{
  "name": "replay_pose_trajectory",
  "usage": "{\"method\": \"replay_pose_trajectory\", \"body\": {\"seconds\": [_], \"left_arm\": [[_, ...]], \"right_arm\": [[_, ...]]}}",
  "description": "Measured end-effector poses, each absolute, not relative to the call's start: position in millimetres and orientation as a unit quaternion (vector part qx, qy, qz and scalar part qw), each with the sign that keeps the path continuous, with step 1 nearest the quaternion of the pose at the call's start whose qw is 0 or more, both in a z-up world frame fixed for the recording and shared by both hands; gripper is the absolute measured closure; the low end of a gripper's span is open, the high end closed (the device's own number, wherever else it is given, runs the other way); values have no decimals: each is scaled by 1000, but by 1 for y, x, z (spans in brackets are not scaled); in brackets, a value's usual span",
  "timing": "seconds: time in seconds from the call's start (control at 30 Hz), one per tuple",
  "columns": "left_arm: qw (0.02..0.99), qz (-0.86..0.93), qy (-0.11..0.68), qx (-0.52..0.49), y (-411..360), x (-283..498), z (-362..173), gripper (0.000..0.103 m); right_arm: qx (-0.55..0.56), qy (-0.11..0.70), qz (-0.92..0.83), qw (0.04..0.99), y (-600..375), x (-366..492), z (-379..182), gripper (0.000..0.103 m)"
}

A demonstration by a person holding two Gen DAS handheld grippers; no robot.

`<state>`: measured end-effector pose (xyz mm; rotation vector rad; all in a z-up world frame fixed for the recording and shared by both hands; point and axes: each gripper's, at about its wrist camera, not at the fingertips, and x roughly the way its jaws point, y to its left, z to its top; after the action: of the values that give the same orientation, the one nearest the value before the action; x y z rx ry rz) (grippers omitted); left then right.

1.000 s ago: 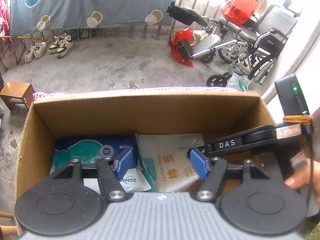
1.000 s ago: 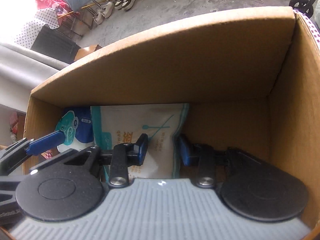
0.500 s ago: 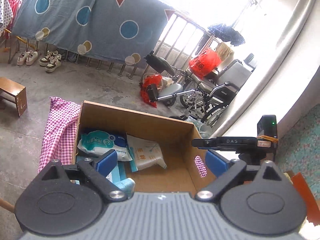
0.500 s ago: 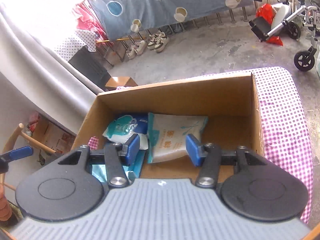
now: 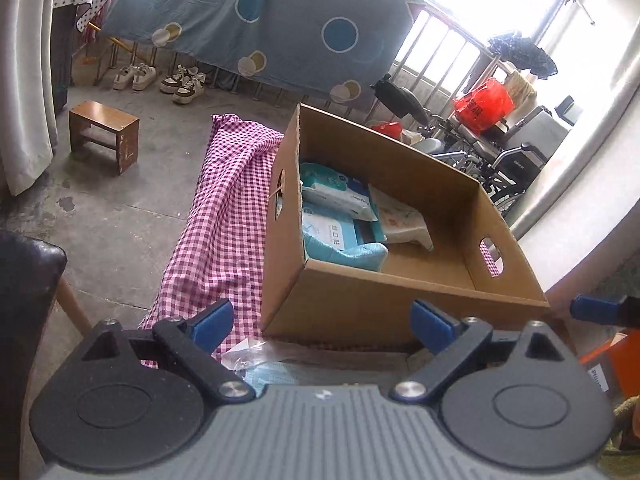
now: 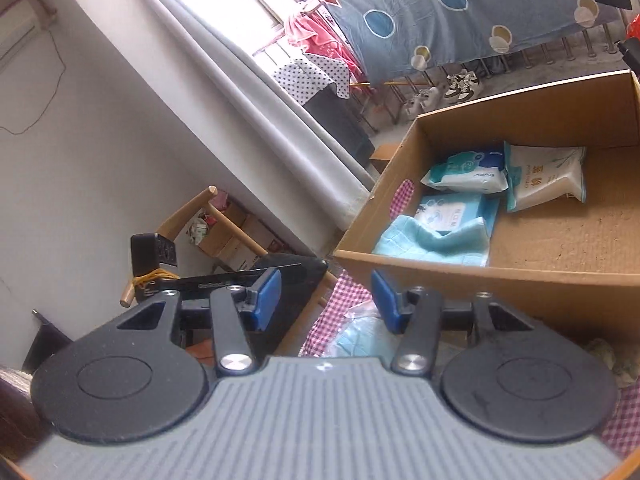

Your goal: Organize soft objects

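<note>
Left wrist view: the left claw [image 5: 322, 320] stands wide apart, empty, low in the frame before the cardboard box [image 5: 360, 304]. A clear-wrapped packet [image 5: 256, 362] lies unpacked beneath it.

Right wrist view: the right claw [image 6: 326, 300] is half apart, empty. Wipes pack [image 6: 468, 172], cotton pack [image 6: 548, 176] and blue towel [image 6: 432, 246] already sit boxed at right.
</note>
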<state>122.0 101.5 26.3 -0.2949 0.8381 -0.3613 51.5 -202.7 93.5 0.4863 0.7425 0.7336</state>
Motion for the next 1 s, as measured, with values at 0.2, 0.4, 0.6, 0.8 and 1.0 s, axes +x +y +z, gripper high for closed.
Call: {"method": "replay_pose_trajectory", "body": {"seconds": [0.2,0.4,0.6,0.8,1.0], "left_arm": [[898,-164,403,-58,83,113,4,8],[885,-191,423,-26,65,122,-31,17],[868,-224,442,12,42,136,-55,21],[855,-234,461,44,26,151,-77,18],[847,-234,471,74,26,136,-80,18]], "right_arm": [[287,380,402,782,-168,20,56,53],[345,470,370,723,-133,5,-19,53],[300,528,233,759,-125,-2,-61,53],[290,550,203,756,-111,2,-77,53],[309,544,186,757,-118,14,-79,54]]}}
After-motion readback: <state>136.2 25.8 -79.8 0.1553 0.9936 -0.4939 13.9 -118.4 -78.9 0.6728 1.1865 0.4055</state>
